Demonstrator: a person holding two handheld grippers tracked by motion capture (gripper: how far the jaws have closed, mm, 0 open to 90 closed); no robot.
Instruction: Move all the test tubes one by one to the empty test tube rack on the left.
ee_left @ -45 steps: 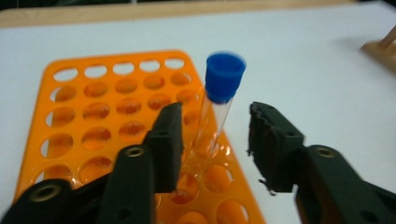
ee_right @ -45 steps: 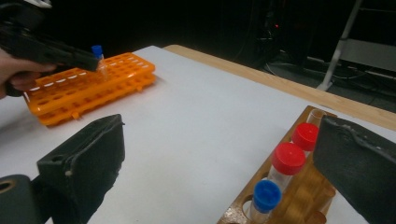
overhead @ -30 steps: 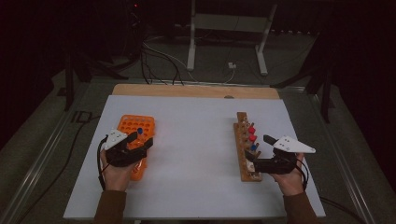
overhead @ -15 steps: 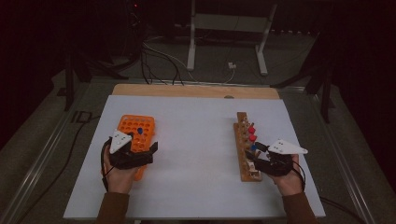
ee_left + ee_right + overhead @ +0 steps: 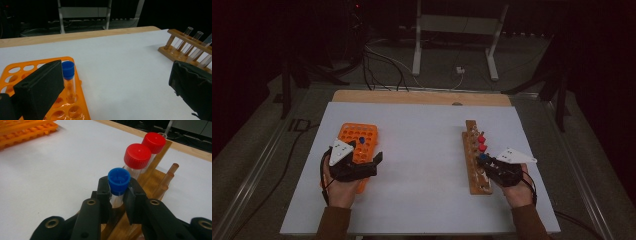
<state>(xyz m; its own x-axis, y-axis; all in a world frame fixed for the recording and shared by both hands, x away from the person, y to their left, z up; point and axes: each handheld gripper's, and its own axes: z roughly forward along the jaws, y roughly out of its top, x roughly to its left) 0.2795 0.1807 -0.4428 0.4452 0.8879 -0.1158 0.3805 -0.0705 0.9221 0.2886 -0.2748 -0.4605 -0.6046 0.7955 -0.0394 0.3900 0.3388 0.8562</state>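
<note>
Blue-capped tube (image 5: 119,182): clear, upright in wooden rack (image 5: 476,160), nearest of three capped tubes there; two red-capped tubes (image 5: 138,157) stand just behind it in the row.

Second blue-capped tube (image 5: 68,80): clear, upright in a hole of orange rack (image 5: 360,145), well apart from the wooden rack, across the white table.
</note>
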